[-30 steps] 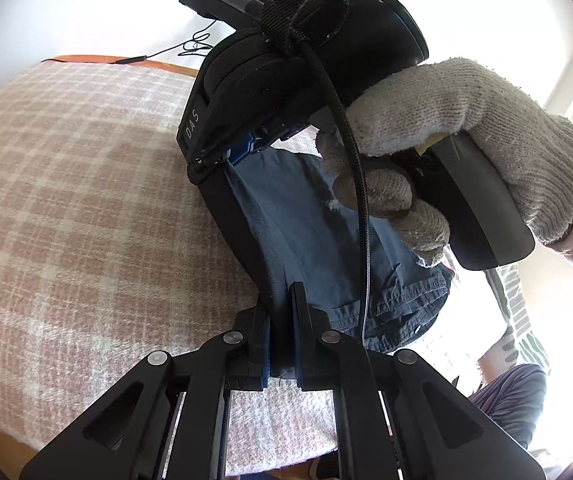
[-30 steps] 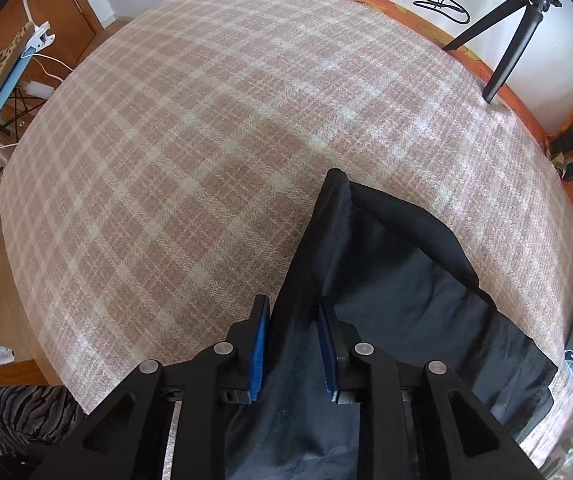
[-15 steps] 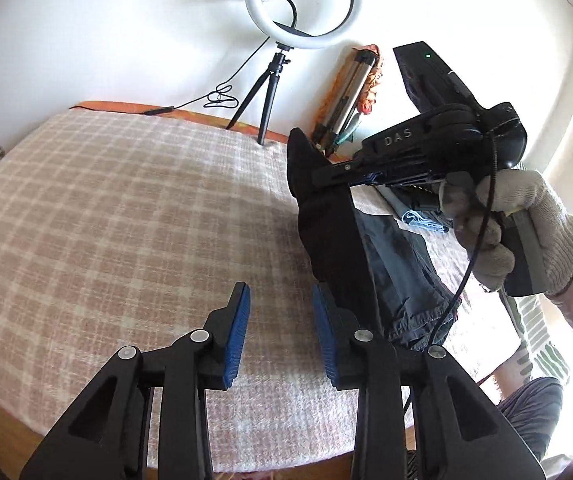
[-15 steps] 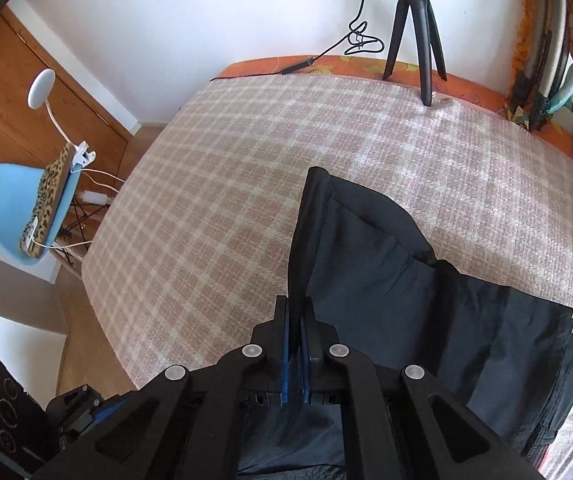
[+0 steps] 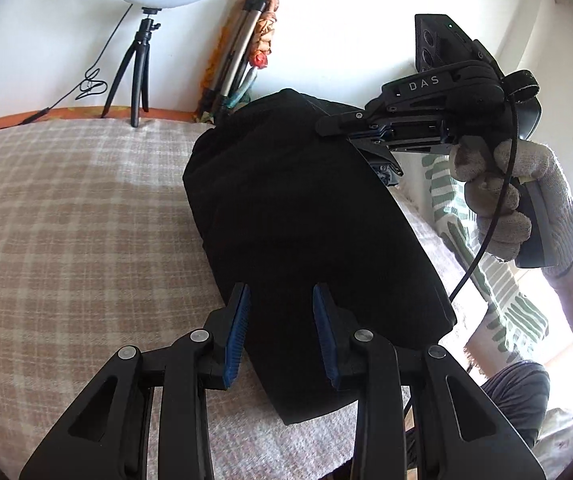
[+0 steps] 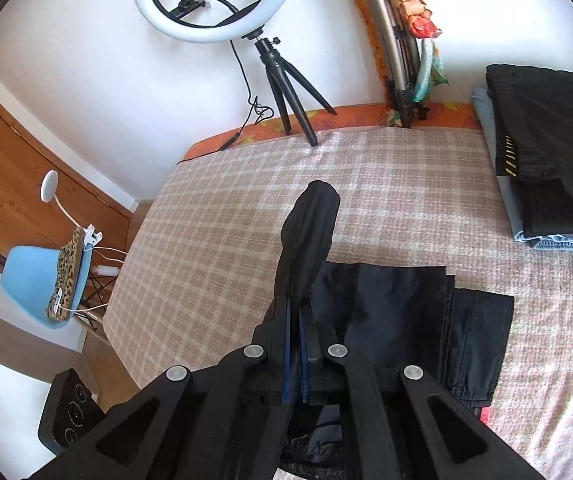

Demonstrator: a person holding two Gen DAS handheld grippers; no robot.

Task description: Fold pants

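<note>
The black pants (image 5: 306, 216) hung limp and soft above the checked bed cover (image 5: 66, 220), likely light and best taken along an edge. The right gripper (image 6: 295, 312) was clamped on a fold; the left gripper (image 5: 280, 320) stood open around the cloth. A stack of folded clothes (image 6: 542, 160) and a ring light tripod (image 6: 286, 84) stood well clear.

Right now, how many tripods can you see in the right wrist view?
2. A black tripod holding the ring light stands at the bed's far edge; a folded tripod leans against the wall to its right. Others may be hidden.
</note>
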